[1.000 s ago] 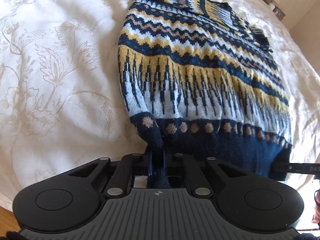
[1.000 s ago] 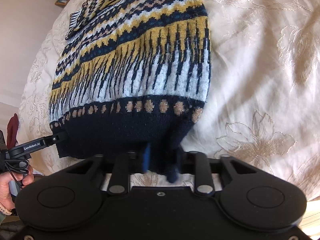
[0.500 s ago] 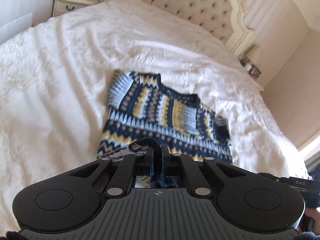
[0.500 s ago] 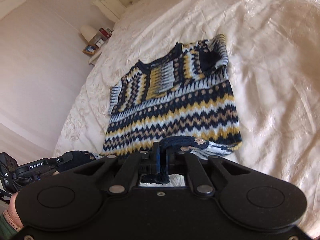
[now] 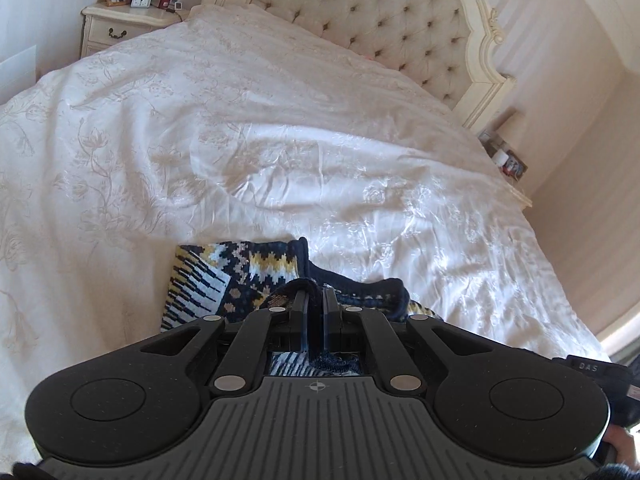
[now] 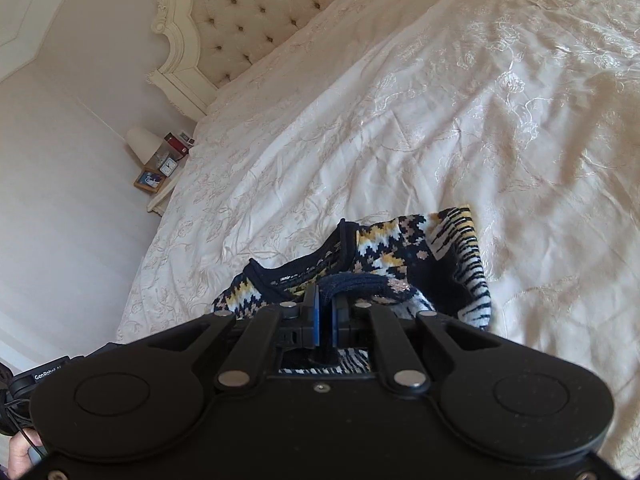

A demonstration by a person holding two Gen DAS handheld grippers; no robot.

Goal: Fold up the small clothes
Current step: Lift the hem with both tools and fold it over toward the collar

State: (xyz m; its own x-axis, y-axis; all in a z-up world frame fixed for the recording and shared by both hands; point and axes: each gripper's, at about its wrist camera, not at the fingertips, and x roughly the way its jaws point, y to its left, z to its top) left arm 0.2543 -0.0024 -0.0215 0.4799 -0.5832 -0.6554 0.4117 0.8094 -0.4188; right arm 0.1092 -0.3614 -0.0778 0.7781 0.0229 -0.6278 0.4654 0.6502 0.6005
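A small knitted sweater (image 5: 208,280) in navy, yellow and white lies on a cream bedspread (image 5: 280,152). My left gripper (image 5: 315,294) is shut on the sweater's navy hem, carried over the upper part near the neckline. In the right wrist view the sweater (image 6: 452,256) shows its neckline and a striped sleeve, and my right gripper (image 6: 325,294) is shut on the other corner of the navy hem. Most of the garment is hidden under both grippers' bodies.
A tufted cream headboard (image 5: 380,20) stands at the far end of the bed. A bedside table (image 5: 124,20) with a clock and a photo frame sits at the left. A hand (image 6: 20,452) holds the other gripper at the lower left of the right wrist view.
Both grippers have lifted the hem and carried it forward over the sweater towards the neckline. The views have tilted up, so the headboard now shows and little of the sweater remains visible.
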